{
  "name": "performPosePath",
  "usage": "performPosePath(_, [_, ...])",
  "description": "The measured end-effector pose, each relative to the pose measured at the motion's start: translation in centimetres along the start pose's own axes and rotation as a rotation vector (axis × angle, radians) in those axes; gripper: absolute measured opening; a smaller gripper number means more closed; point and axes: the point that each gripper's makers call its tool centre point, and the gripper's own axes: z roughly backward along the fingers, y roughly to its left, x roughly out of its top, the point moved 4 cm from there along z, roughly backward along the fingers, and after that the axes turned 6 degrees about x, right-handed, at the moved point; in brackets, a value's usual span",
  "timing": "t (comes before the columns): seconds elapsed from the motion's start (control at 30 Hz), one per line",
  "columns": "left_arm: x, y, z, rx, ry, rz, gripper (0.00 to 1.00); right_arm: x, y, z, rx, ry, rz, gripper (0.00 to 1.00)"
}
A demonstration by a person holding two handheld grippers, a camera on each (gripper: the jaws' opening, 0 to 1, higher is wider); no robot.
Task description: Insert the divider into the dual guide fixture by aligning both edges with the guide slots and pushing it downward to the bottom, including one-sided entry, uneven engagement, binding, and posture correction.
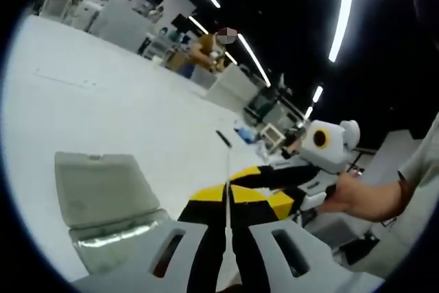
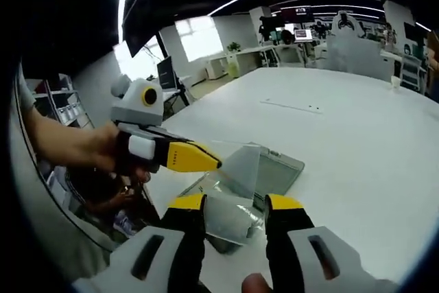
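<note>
The left gripper [image 1: 228, 195] has its two yellow-tipped jaws pressed close together on a thin clear sheet, the divider [image 1: 227, 169]; in the left gripper view the sheet is seen edge-on, a pale line going up from between the jaws to a dark tip; it is up in the air over the white table [image 1: 103, 101].

In the right gripper view the same gripper comes in from the left [image 2: 195, 158], held by a hand [image 2: 96, 145]; here the divider [image 2: 240, 166] shows its flat clear face, sticking out past the yellow tip, above the fixture.

The right gripper [image 2: 235, 204] has its jaws spread apart; between them sits the near end of the grey box, the guide fixture [image 2: 274, 173]; whether the jaws touch it I cannot tell.

In the left gripper view the fixture [image 1: 103, 197] is a pale grey box on the table, low on the left, with a shiny clear part along its near side; what is inside it I cannot tell; the right gripper [image 1: 309, 186] shows on the right, held by a hand [image 1: 357, 193]; far back a person [image 1: 212, 46] stands by desks.
</note>
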Motion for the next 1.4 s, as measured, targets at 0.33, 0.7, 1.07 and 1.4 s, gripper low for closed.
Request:
performPosePath(0.33, [0.8,0.3,0.4,-0.044,0.020,-0.018,0.00,0.0,-0.2,0.2,0.149,-0.003,-0.043,0.28])
performPosePath(0.7, [1.7,-0.4,0.2,-0.123,0.042,-0.028,0.00,1.0,-0.2,0.6,0.316,-0.009,-0.084,0.27])
performPosePath(1.07, [2.8,-1.1,0.6,-0.202,0.047,-0.041,0.00,1.8,0.1,0.8,0.467,-0.024,-0.127,0.25])
performPosePath(1.4, [3.1,-1.6,0.8,-0.258,0.060,-0.048,0.00,3.1,0.4,0.8,0.592,-0.081,-0.174,0.20])
